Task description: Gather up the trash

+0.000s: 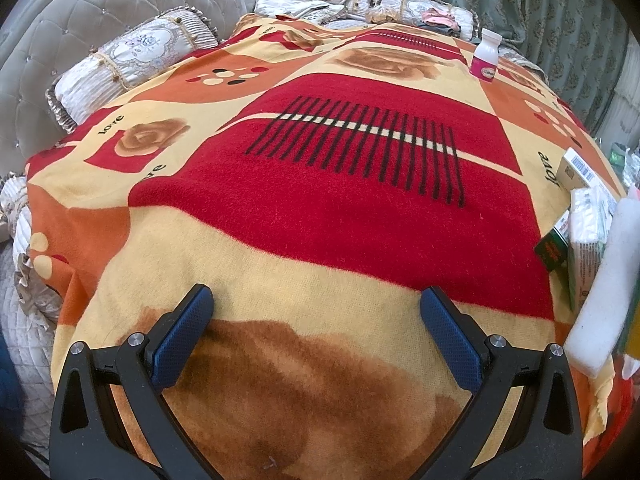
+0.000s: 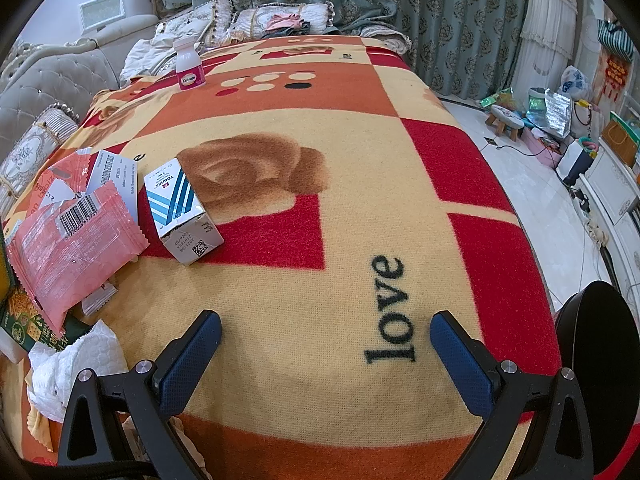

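Trash lies on a red, orange and cream blanket (image 2: 360, 208). In the right wrist view a pink wrapper (image 2: 76, 248), a blue-striped medicine box (image 2: 180, 208), a crumpled white tissue (image 2: 76, 368) and a green packet (image 2: 24, 320) lie at the left. A white bottle with a pink label (image 2: 189, 65) stands upright far back. My right gripper (image 2: 326, 336) is open and empty, right of the pile. My left gripper (image 1: 316, 312) is open and empty over bare blanket (image 1: 320, 208). The bottle (image 1: 485, 54) shows far right, boxes (image 1: 576, 172) at the right edge.
Cushions (image 1: 132, 68) and a tufted headboard (image 1: 80, 12) stand left and behind. Curtains (image 2: 360, 0) hang at the back. A black round object (image 2: 596, 360) sits at my lower right. The tiled floor (image 2: 532, 184) to the right holds a stool (image 2: 505, 118) and bags.
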Available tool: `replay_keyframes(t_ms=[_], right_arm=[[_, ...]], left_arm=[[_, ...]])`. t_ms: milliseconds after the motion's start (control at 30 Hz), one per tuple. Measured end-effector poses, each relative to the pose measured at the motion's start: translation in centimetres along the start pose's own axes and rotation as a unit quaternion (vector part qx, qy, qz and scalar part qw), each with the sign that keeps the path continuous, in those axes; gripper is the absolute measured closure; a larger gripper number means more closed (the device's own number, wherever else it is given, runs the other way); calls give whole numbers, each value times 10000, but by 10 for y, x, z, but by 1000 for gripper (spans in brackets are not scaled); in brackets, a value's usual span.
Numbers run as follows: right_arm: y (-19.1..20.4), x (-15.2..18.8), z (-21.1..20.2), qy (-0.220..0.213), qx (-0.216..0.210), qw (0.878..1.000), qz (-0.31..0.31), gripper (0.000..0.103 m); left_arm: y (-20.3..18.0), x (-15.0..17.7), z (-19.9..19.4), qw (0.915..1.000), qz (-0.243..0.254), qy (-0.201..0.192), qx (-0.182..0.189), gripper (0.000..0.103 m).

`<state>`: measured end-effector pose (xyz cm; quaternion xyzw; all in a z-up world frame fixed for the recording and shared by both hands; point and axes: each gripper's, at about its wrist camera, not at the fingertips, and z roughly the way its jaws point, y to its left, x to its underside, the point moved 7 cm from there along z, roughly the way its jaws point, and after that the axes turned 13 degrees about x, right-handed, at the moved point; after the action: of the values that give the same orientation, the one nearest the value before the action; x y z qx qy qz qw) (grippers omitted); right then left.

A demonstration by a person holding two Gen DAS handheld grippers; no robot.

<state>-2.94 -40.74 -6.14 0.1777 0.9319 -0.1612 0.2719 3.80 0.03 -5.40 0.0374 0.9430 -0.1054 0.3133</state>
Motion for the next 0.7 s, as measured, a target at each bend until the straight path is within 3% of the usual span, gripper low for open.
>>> replay_keyframes(t_ms=[233,333,433,567,700], right_arm=[[0,3,-2,24,18,10000,25,0],[2,2,0,264,-110,9994,-176,0],[-1,6,-3,446,-185,9981,-370,0],[-19,20,-20,498,-27,9987,90,0],[-24,19,-56,178,-32,9997,164,0]], left_arm=[[-4,6,-3,9995,154,262,107,0],[-8,10,-10,9991,252,351,35,1],[-12,10,-27,9992,353,192,49,1],[-24,0,-60,9989,358,-133,255,1],[-46,-12,-88,9964,495,-472,494,1]])
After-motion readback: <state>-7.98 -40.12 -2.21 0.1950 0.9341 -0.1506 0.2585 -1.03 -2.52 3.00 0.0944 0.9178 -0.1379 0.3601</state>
